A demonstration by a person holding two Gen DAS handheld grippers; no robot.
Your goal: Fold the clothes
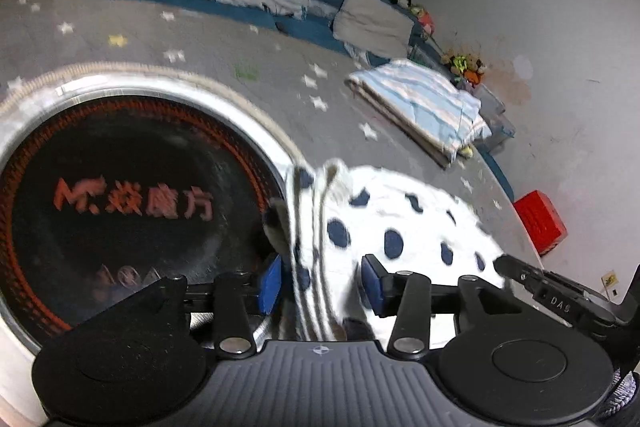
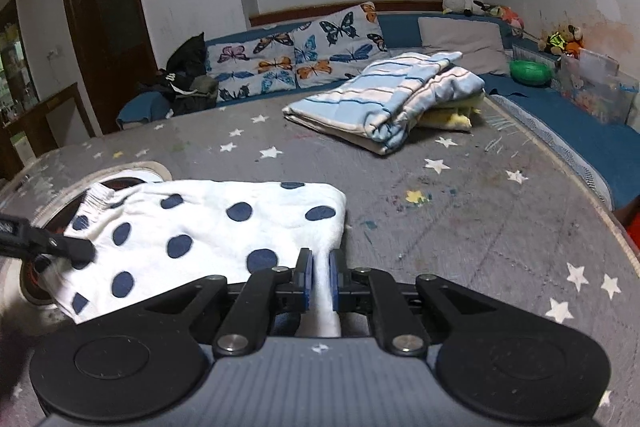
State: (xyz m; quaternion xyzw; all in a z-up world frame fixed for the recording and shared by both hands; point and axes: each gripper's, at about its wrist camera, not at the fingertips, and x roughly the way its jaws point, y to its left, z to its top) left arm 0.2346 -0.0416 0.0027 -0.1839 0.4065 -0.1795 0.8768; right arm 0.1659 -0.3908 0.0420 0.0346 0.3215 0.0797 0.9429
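A white garment with dark blue dots [image 2: 200,227] lies folded on the grey star-patterned table [image 2: 460,227], partly over a round black inset. My right gripper [image 2: 320,281] is shut on the garment's near right corner. My left gripper [image 1: 320,283] has its jaws apart around the garment's bunched striped edge [image 1: 312,247], with gaps on both sides. The garment's dotted body [image 1: 400,227] spreads to the right of it. The right gripper's finger [image 1: 520,269] shows at the right of the left wrist view, and the left gripper's finger [image 2: 64,247] rests on the garment at the left of the right wrist view.
A round black cooktop with red lettering [image 1: 132,203] is set in the table. A folded blue and white striped blanket [image 2: 384,99] lies farther back. A bench with butterfly cushions [image 2: 300,55] and toys runs along the walls. A red box [image 1: 540,221] sits beyond the table's edge.
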